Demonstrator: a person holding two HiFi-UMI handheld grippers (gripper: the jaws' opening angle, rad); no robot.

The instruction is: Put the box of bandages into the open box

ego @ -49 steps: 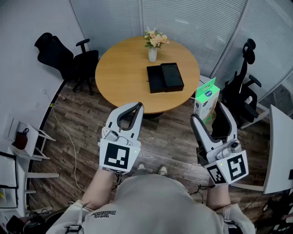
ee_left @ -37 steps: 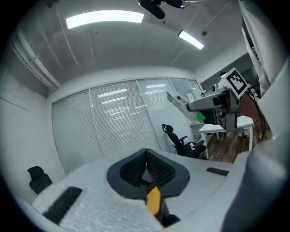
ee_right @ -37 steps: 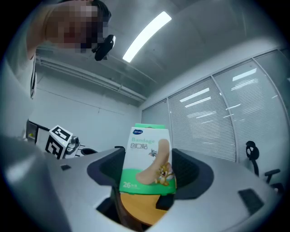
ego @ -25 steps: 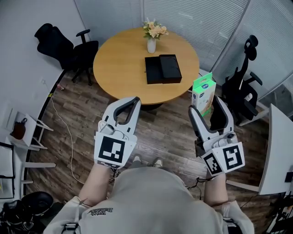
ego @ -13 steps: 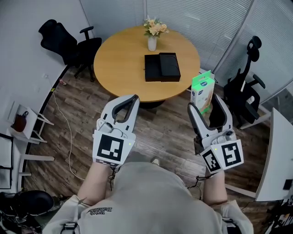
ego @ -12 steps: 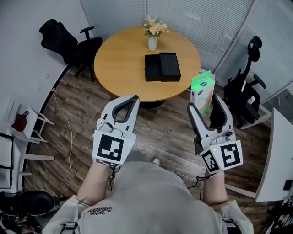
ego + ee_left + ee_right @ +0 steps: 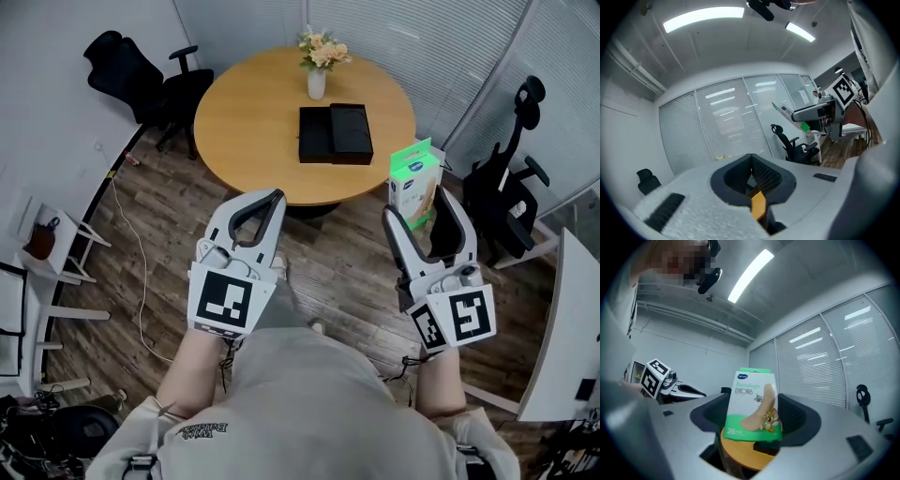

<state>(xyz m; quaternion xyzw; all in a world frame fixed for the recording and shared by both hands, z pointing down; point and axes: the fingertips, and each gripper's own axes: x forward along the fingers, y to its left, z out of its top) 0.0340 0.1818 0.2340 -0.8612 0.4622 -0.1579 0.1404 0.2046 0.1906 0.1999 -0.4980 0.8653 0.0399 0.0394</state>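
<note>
The green-and-white bandage box (image 7: 414, 187) stands upright in my right gripper (image 7: 419, 204), which is shut on it. In the right gripper view the bandage box (image 7: 753, 406) fills the space between the jaws, above the round wooden table (image 7: 740, 454). The open black box (image 7: 335, 134) lies on that table (image 7: 253, 122), well ahead of both grippers. My left gripper (image 7: 268, 199) is shut and holds nothing; its pads (image 7: 759, 176) meet in the left gripper view.
A vase of flowers (image 7: 317, 77) stands behind the black box. Black office chairs are at the far left (image 7: 141, 70) and at the right (image 7: 511, 178). A white desk edge (image 7: 562, 319) is at the right, a cable (image 7: 141, 272) on the wooden floor.
The view has shifted a little as the person steps over the floor near the table. Both grippers keep their pose, the right one still shut on the bandage box.
</note>
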